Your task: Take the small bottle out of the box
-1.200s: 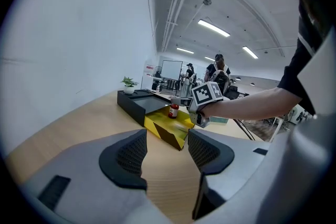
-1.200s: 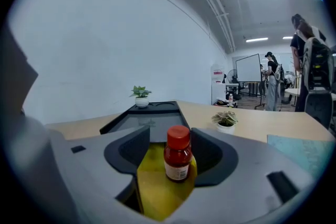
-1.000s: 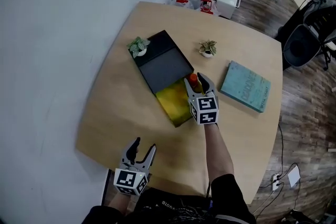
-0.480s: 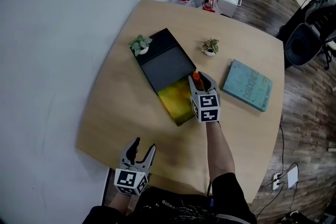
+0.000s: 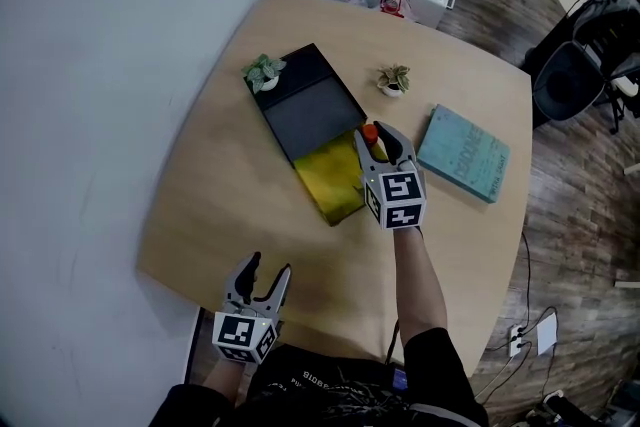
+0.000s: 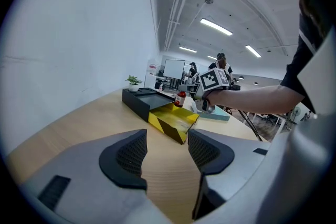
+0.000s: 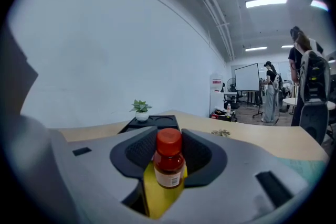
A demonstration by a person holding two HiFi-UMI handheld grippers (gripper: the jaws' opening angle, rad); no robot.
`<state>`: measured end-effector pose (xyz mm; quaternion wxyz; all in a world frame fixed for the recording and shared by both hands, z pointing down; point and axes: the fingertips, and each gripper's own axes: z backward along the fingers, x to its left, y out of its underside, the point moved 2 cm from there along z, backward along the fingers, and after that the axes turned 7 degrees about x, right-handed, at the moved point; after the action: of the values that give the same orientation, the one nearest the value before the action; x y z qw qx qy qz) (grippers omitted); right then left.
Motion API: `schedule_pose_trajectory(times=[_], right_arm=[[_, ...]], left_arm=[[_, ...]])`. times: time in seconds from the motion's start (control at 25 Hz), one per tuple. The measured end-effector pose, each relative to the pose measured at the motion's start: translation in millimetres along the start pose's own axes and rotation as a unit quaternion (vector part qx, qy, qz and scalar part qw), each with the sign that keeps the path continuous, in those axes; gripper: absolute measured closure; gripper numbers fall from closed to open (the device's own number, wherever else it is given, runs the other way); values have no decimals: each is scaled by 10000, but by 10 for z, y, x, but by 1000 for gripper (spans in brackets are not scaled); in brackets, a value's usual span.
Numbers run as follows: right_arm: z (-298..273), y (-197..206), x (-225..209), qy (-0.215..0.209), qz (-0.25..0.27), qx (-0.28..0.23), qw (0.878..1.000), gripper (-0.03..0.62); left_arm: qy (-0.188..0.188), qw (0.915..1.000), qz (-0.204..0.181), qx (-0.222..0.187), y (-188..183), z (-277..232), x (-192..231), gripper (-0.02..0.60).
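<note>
- My right claw point(image 5: 378, 147) has just closed on the small bottle point(image 7: 168, 157), which is over the yellow box point(image 5: 330, 183).
- I should lift it straight and upright, clear of the box wall.
- My left claw point(image 6: 167, 152) is open and empty.

A rounded pale wooden tabletop point(image 5: 230, 215) stands beside a plain white wall point(image 5: 100, 65) on a dark plank floor point(image 5: 590, 215), with a black office chair point(image 5: 565, 85) nearby, strip lights point(image 7: 266, 2) overhead and a whiteboard point(image 7: 245, 77) far across the room.
</note>
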<state>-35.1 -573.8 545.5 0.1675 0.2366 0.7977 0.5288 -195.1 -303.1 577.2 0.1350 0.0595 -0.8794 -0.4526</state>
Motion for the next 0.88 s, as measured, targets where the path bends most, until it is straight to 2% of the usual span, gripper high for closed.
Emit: schedule_pose_trajectory(times=[0.52,0.88], right_arm=[[820,-527,83,-170,103,-148,9997,450],[1452,-776,210,-131,482,-212,9985,450]], left_arm=[[191,9991,-197,-335,-113,290,-303,331],[257,9981,-147,-535,-62,475,-409,331]])
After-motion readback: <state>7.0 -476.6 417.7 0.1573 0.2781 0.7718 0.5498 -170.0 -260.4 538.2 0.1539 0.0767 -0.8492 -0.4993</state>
